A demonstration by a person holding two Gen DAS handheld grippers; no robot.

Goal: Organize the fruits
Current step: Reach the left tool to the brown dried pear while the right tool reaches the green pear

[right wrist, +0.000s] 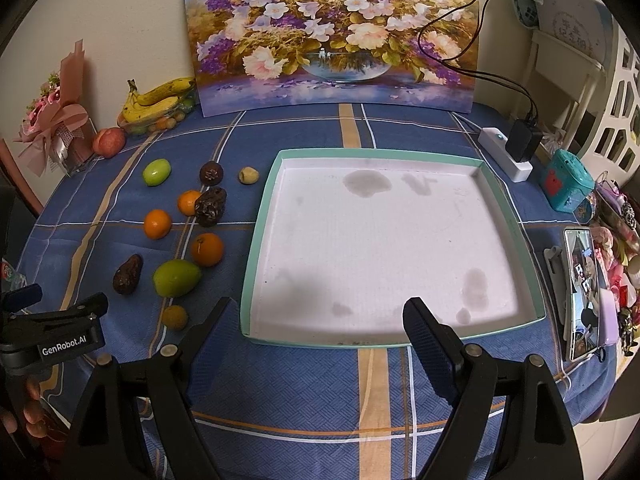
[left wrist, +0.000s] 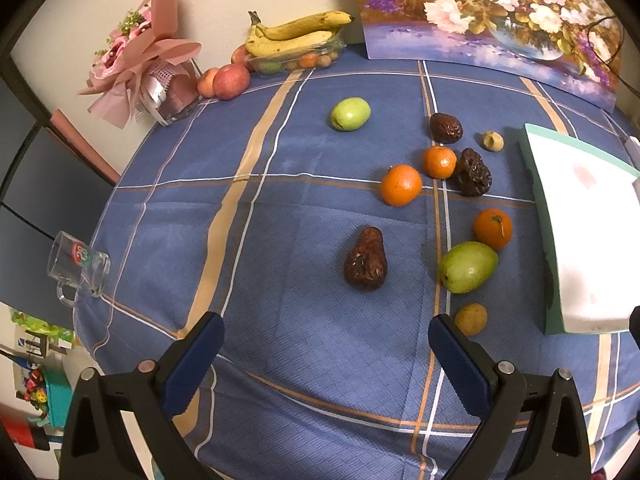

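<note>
Under my jaws: blue tablecloth [right wrist: 304, 392] checked white and tan; teal-rimmed white tray [right wrist: 260, 240]; orange, green, dark-brown fruits [left wrist: 400, 185] left.

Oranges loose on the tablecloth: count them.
3, left of the tray: one touching a dark wrinkled fruit, one nearer left, one beside the big green fruit. The far dish may hide more.
</note>
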